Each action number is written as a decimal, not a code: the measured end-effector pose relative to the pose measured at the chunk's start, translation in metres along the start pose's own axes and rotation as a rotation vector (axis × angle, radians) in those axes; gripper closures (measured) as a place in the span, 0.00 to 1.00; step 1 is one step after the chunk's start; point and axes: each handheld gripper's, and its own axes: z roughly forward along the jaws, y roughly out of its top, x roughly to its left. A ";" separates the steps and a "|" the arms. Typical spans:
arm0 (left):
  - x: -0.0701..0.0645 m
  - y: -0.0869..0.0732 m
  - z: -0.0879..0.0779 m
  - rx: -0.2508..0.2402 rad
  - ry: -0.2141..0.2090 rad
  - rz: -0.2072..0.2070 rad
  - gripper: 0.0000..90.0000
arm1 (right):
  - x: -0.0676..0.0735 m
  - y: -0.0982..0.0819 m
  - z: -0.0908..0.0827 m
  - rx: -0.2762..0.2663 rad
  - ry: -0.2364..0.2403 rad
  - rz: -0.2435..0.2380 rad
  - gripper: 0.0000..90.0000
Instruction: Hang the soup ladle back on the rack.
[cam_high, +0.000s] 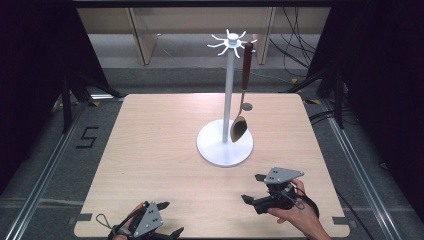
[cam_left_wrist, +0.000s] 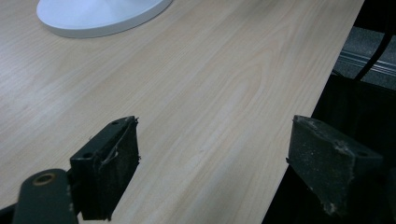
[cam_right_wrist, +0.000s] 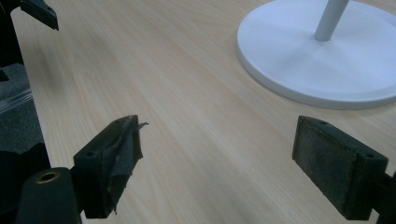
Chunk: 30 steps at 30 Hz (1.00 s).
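On the stand (cam_high: 228, 100) the spoon (cam_high: 240, 117) hangs by one hook; both our grippers, left (cam_high: 167, 219) and right (cam_high: 253, 189), gape empty, so we judge a nudge to the pole could drop it.

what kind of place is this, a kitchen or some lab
Most likely a lab or recording setup, not a kitchen. A bare wooden table stands between black curtains, loose cables trail on the floor behind, and the single prop is a white hook stand with one wooden spoon hanging.
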 end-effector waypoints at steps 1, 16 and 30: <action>0.000 0.000 0.000 -0.001 0.000 0.000 0.17 | 0.000 -0.001 0.000 -0.005 -0.009 -0.002 0.18; 0.000 0.000 -0.001 0.015 -0.008 0.001 0.17 | 0.009 -0.013 -0.005 0.031 -0.035 -0.019 0.18; 0.000 0.000 -0.001 0.009 -0.007 -0.001 0.17 | 0.011 -0.028 -0.011 0.035 -0.061 0.005 0.18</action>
